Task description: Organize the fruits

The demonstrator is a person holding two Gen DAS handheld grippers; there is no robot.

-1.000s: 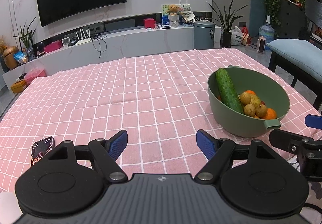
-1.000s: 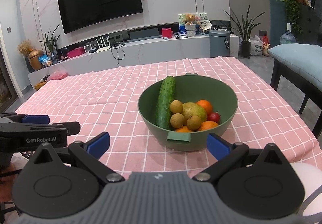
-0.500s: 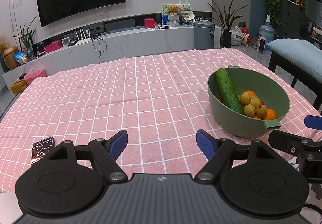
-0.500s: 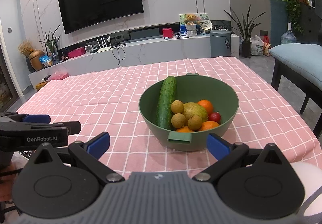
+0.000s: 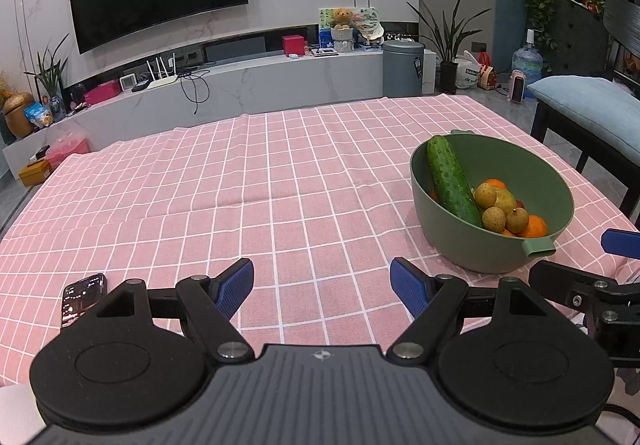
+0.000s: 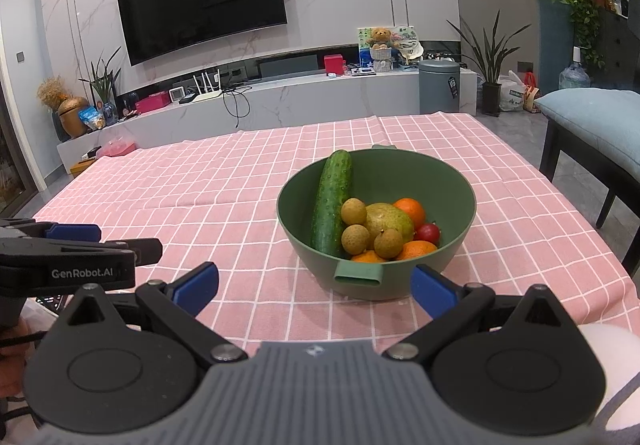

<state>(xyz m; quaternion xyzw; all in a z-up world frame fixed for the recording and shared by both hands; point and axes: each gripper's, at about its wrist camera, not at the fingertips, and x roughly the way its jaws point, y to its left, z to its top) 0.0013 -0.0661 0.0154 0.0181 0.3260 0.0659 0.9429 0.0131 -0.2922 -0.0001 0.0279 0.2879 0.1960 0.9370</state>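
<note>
A green bowl (image 6: 460,241) stands on the pink checked tablecloth (image 6: 208,197), right in front of my right gripper (image 6: 316,287). It holds a cucumber (image 6: 332,201), three longans (image 6: 354,211), a pear (image 6: 390,221), oranges (image 6: 410,211) and a small red fruit (image 6: 428,232). My right gripper is open and empty, its jaws flanking the bowl's near handle. In the left wrist view the bowl (image 5: 448,237) sits at the right with the cucumber (image 5: 452,181) leaning in it. My left gripper (image 5: 322,287) is open and empty over bare cloth.
A phone (image 5: 82,299) lies on the cloth at the near left. A chair with a blue cushion (image 6: 592,121) stands beside the table's right edge. A TV and a long cabinet line the far wall.
Both grippers have barely moved and stay open. The views shifted very slightly; the phone sits a little lower in the left wrist view.
</note>
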